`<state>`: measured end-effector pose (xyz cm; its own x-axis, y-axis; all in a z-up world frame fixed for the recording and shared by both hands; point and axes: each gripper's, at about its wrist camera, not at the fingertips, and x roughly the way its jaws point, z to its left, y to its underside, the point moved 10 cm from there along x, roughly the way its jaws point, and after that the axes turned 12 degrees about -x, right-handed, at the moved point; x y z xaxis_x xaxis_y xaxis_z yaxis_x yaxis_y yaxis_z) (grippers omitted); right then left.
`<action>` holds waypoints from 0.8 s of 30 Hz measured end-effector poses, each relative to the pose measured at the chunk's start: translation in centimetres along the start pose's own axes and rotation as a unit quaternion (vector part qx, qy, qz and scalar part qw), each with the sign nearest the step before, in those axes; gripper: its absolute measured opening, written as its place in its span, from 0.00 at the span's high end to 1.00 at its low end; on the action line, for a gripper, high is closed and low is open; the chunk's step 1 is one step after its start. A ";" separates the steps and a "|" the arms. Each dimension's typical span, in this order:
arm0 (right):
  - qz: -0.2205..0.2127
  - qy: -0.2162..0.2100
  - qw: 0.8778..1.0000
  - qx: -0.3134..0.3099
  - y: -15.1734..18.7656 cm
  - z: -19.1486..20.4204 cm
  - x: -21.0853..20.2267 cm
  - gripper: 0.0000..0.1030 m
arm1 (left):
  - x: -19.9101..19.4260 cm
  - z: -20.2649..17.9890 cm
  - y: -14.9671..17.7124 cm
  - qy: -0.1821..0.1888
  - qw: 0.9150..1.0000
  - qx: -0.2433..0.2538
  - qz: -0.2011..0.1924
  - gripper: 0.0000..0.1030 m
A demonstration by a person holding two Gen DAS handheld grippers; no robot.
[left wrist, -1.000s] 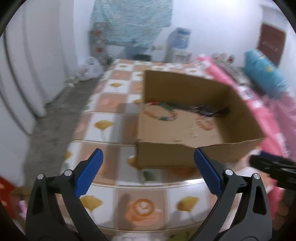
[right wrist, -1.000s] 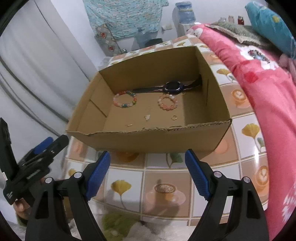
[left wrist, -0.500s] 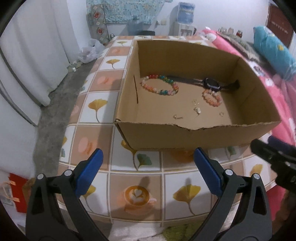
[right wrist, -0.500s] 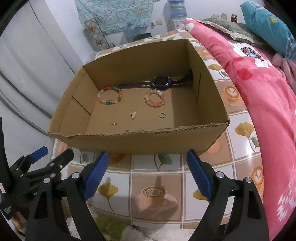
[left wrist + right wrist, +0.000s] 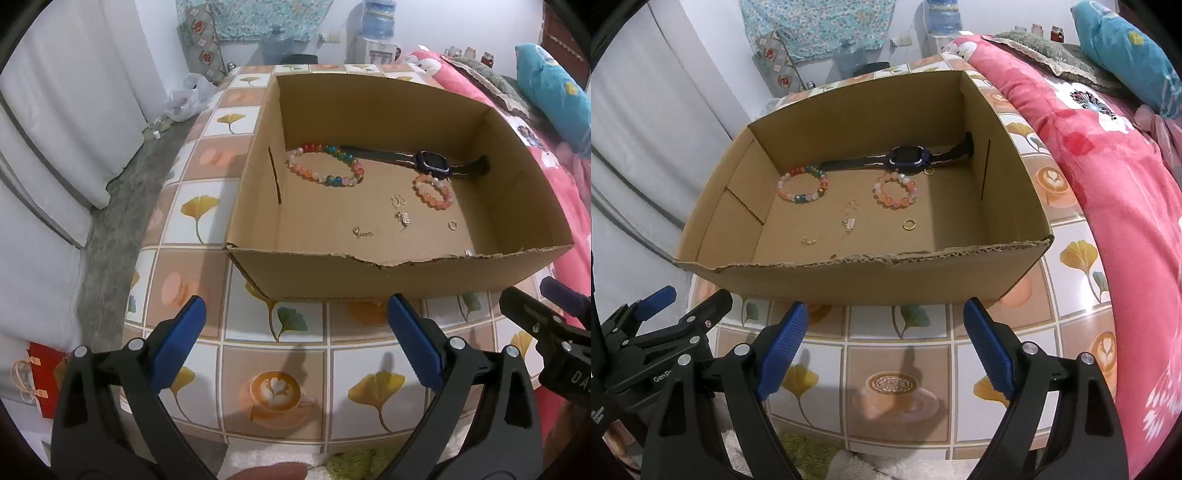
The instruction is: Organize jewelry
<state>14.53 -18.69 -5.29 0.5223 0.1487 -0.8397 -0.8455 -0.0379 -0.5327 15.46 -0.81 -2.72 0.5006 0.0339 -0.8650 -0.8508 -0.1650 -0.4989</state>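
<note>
Open cardboard box (image 5: 402, 273) sits on the tiled worktop (image 5: 280, 384), mid-frame in both views. Its torn near wall stands between both tools and the contents.

Inside, on the box floor:
- multicoloured bead bracelet (image 5: 325, 164), left of centre in the left wrist view
- pink bead bracelet (image 5: 433, 191), to its right, just below the watch
- dark watch (image 5: 428, 162) laid flat along the far wall, strap stretched left and right
- gold ring (image 5: 908, 224), lower right of the floor in the right wrist view
- a few small gold pieces (image 5: 402, 218) scattered mid-floor (too small to tell what each is)

Left hand-held gripper (image 5: 295, 339): released, blue pads wide apart, nothing between them, over bare tile short of the box.
Right hand-held gripper (image 5: 884, 343): likewise released and empty, short of the near wall.

Surroundings: pink floral bedspread (image 5: 1126, 192) runs down the right side against the worktop; blue pillow (image 5: 554, 96) at upper right; white curtain (image 5: 66, 122) on the left; water bottle (image 5: 378, 18) at top centre; red paper bag (image 5: 44, 384) at lower left of the left wrist view.
</note>
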 end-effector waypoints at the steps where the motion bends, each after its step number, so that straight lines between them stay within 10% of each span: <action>1: 0.000 0.000 1.000 -0.001 0.0 -0.1 0.0 0.19 | 0.0 0.0 0.0 0.000 1.000 -0.001 0.001 0.08; 24: 0.008 0.001 1.000 -0.002 -0.1 -0.5 0.7 0.19 | 0.3 -1.1 0.0 -0.003 1.000 0.011 0.008 0.08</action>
<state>15.04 -19.08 -5.89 0.5098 0.1452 -0.8479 -0.8529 -0.0432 -0.5202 15.74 -1.86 -2.92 0.4855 0.0371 -0.8734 -0.8623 -0.1440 -0.4855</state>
